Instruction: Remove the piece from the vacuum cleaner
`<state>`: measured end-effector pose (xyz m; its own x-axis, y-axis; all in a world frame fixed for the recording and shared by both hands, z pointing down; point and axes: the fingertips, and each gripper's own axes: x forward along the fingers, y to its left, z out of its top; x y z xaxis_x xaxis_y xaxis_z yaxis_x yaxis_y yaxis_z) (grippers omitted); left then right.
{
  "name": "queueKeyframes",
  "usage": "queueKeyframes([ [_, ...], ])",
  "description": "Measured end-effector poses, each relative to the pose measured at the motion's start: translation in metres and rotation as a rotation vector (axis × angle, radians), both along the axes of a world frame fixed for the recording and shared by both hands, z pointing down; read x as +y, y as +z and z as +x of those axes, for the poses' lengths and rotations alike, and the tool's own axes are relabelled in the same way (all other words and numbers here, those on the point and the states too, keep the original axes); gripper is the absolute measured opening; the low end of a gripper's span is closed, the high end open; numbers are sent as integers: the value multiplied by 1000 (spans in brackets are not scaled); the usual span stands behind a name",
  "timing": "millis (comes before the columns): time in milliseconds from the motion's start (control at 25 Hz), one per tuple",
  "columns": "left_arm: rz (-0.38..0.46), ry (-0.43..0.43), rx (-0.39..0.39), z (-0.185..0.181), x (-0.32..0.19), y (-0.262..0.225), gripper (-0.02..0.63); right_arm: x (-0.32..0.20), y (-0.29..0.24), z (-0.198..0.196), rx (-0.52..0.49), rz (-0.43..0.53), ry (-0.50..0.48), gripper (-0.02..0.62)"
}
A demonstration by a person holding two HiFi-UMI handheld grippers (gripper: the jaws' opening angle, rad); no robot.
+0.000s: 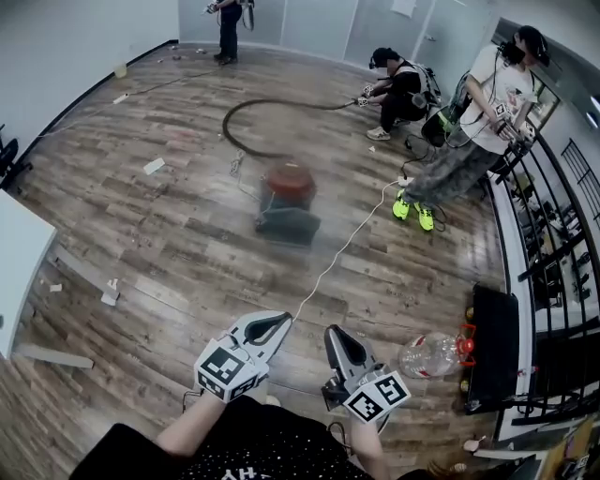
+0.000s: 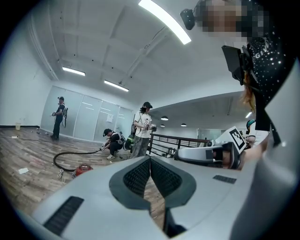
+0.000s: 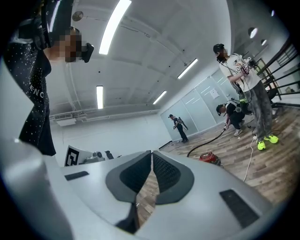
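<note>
Holding both grippers low and close to our body, we find them at six o'clock in the head view, just beside each other, marker cubes nearest us; the left gripper [image 1: 284, 321] has its jaws pressed together with nothing between them, and in the left gripper view its ribbed pads [image 2: 138, 176] meet along one line with only floor showing below; the right gripper [image 1: 332, 334] is closed and empty in the same way, its pads [image 3: 166, 171] touching at the tip in the right gripper view.

The vacuum cleaner [image 1: 289, 184], a red canister on a dark base, stands on the wooden floor [image 1: 169, 244] at twelve o'clock from the grippers, well apart from both; it is blurred in the head view, and we cannot tell which part of it is the piece. A black hose [image 1: 234, 131] loops out from it toward eleven o'clock, then runs across to one o'clock, where a crouching person [image 1: 401, 86] has hands at its far end; a standing person [image 1: 483, 112] in bright yellow shoes is at two o'clock, beside a black railing [image 1: 553, 216]; a third person [image 1: 228, 28] stands by the far wall near twelve o'clock. A white cord [image 1: 342, 248] crosses the floor from near the yellow shoes toward our grippers; a clear plastic bottle [image 1: 429, 356] with a red cap lies at three o'clock of the right gripper, near it.
</note>
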<state>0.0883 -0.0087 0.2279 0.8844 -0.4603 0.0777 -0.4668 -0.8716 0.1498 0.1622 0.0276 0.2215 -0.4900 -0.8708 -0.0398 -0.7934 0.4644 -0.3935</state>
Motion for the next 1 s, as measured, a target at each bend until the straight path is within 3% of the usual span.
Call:
queueKeyframes([
  [240, -6, 8, -2, 14, -75, 2, 11, -73, 4, 16, -5, -14, 10, 12],
  [720, -11, 32, 20, 28, -272, -12, 11, -260, -1, 35, -23, -50, 3, 12],
  [1000, 7, 62, 20, 38, -370, -9, 11, -356, -13, 59, -1, -3, 55, 12],
])
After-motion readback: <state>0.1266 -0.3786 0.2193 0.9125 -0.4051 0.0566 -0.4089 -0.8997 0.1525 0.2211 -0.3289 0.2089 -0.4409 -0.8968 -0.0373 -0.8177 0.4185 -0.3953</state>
